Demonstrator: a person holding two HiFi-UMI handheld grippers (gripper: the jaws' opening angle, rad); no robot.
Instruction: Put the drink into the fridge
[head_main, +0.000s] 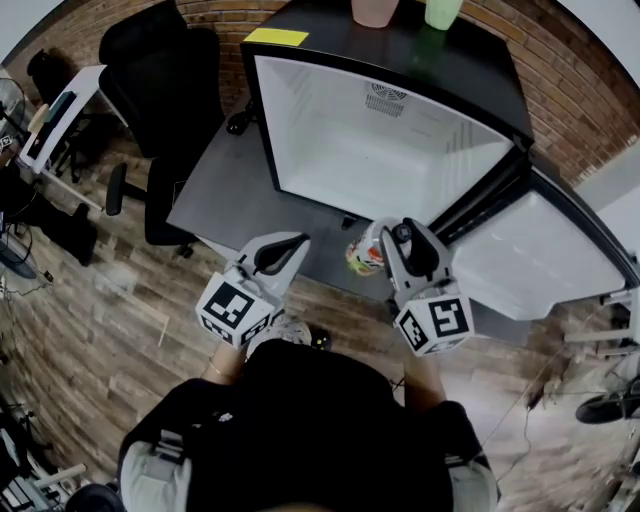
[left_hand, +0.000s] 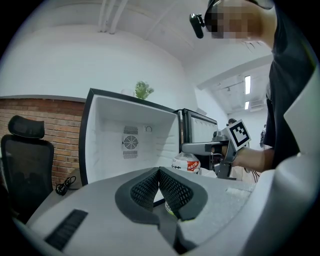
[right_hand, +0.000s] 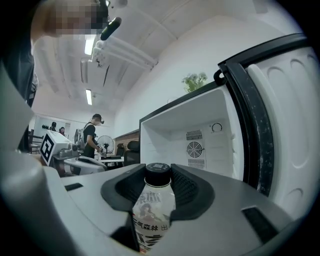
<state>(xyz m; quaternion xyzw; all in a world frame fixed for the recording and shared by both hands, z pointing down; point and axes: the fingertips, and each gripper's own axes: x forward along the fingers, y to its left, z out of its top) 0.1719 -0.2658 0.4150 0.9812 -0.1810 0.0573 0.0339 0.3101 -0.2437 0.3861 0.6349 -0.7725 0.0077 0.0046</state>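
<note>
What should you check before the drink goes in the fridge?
1. Grip on the drink bottle: ok. The right gripper has a pad on each side of it.
2. Cap on the bottle: ok, the black cap is in place.
3. Fridge door open: ok, it is swung wide to the side.
4. Room inside the fridge: ok, nothing shows inside the white interior.
5. Left gripper out of the way: ok. It is shut and empty, off to the left of the bottle.

Black top (head_main: 300, 430), grey sleeves (head_main: 148, 482), pale grey claws (head_main: 292, 243) (head_main: 398, 228)
</note>
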